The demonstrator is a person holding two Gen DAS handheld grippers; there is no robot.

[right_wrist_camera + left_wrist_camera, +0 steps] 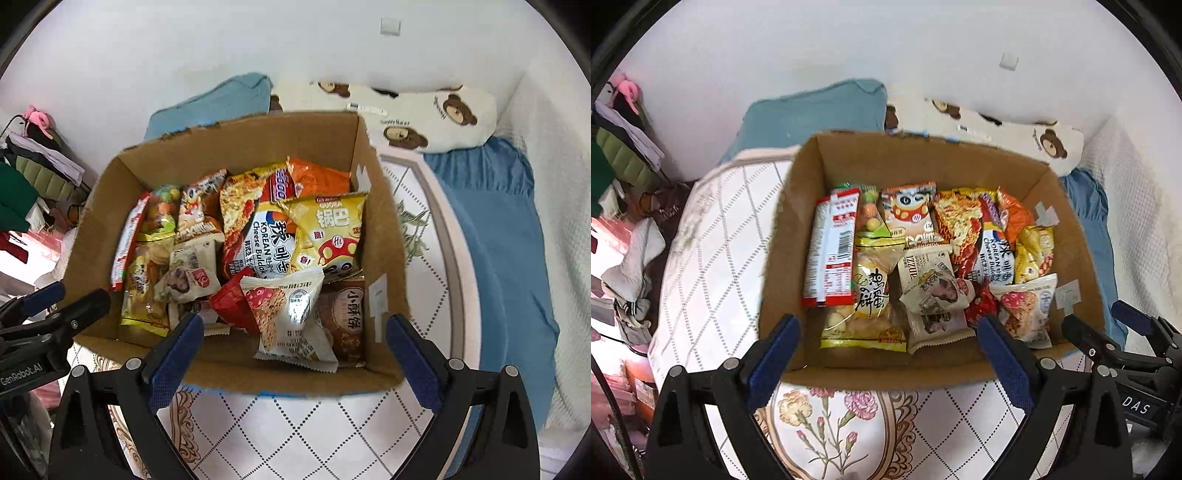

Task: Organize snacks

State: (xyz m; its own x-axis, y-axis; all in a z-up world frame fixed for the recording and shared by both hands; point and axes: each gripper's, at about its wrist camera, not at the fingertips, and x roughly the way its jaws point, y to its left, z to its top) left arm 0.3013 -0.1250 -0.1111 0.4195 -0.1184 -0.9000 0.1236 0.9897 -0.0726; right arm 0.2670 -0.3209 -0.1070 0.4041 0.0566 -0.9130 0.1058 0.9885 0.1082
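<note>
Left wrist view: left gripper [886, 339] spread wide, empty, above cardboard box [798, 206]; snacks [923, 258] packed inside.

Right wrist view: right gripper [295, 339] likewise wide, empty. No packets seen outside; task judged nearly complete.

One cardboard box [236, 147], roughly a dozen snack packets [295, 317], two pillows [820, 110], two grippers [886, 354].
</note>
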